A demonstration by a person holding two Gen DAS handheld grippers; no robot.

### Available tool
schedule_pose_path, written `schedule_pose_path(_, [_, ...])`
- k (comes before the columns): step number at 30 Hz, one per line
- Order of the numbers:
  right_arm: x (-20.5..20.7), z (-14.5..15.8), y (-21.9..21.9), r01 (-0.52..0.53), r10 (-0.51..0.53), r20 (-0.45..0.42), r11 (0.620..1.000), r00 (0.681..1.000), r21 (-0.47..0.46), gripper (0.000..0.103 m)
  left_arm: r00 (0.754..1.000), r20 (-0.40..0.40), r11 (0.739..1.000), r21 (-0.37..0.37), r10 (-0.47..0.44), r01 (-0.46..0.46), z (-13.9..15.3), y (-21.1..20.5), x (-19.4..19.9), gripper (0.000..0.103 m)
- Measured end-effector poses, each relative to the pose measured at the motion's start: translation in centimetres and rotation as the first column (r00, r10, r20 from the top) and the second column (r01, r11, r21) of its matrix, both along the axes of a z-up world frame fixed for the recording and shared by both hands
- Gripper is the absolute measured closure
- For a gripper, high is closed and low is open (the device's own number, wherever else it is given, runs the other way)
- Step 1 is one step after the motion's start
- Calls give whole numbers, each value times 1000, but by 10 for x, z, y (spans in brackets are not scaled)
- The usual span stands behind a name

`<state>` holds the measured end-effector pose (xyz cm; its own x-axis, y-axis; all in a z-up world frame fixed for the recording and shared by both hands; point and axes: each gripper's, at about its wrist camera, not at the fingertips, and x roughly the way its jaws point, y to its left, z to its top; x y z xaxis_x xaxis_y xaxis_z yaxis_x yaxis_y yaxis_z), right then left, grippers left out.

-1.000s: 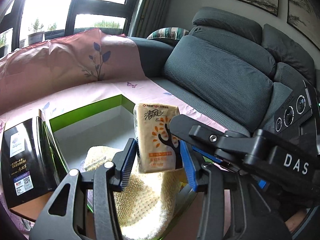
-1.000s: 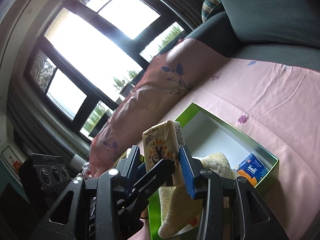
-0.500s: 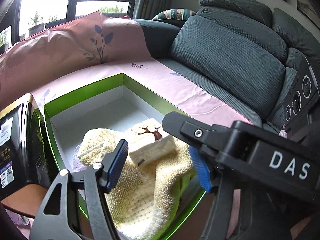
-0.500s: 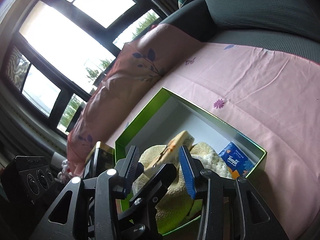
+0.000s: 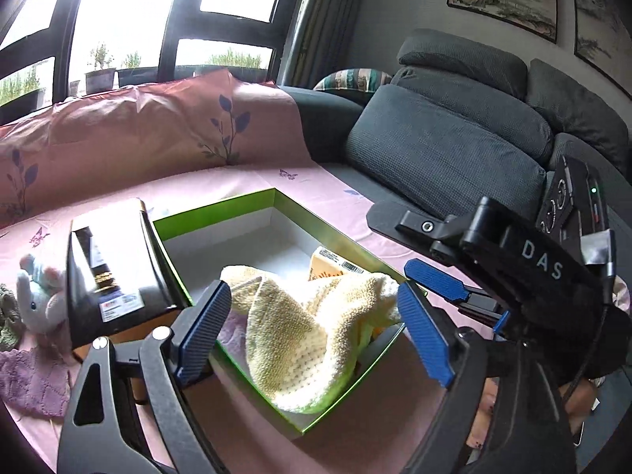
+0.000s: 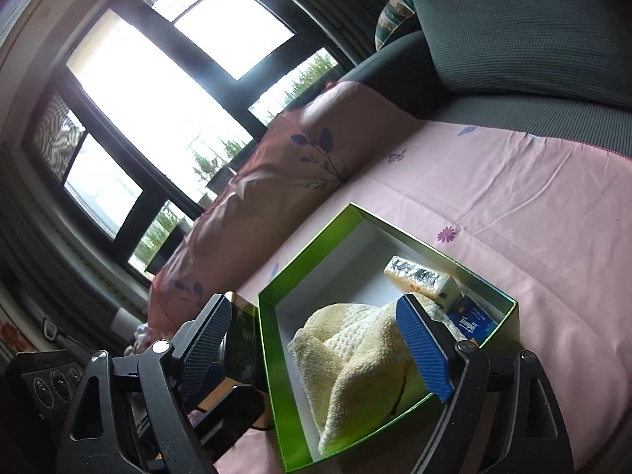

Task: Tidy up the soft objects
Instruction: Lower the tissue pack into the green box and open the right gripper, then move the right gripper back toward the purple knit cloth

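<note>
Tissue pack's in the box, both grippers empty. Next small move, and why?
Probably swing the left gripper toward the plush toy beside the black box. Both grippers' jaws are opening with nothing gripped; the toy and purple cloth lie outside the green box.

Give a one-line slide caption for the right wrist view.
Right claw opening above green box holding cream knit and tissue packs.

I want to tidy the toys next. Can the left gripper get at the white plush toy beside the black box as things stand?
Probably yes. The plush toy lies uncovered on the pink sheet, left of the black box. The left gripper is opening with nothing between its jaws.
</note>
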<state>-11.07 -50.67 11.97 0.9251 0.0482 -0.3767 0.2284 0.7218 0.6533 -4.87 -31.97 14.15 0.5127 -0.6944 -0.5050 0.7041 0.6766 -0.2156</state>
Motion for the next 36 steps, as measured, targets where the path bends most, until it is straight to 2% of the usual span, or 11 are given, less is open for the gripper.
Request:
schedule_pose_path(5, [3,11,20,-4,4,-3,998,1000,-66,13,997,27,997,-17,73,-73,13,48,-7,17])
schedule_pose_path(10, [10,18,48,-14,12,-16,989,1000,-150,10,982,39,983,1,184,-184,16,104,-4,17])
schedule_pose_path(15, [18,22,78,-51,43,-42,974,998,-222,10,940,12,940,-17,340,-340,11,171,2,17])
schedule_pose_path(20, [28,21,113,-89,68,-80,955,994,-283,10,870,6,870,7,494,-494,-4,224,11,17])
schedule_pose_path(24, [34,23,145,-127,98,-101,934,990,-335,10,843,-58,844,-15,535,-536,-20,262,24,17])
schedule_pose_path(31, [44,30,204,-246,227,-96,893,969,-376,10,770,-135,777,-1,624,-629,-40,307,50,17])
schedule_pose_path(33, [50,31,219,-295,278,-101,887,955,-354,10,757,-169,769,9,631,-639,-47,315,57,17])
schedule_pose_path(36, [64,25,240,-369,344,-134,878,929,-304,10,753,-183,768,18,632,-640,-54,321,65,17])
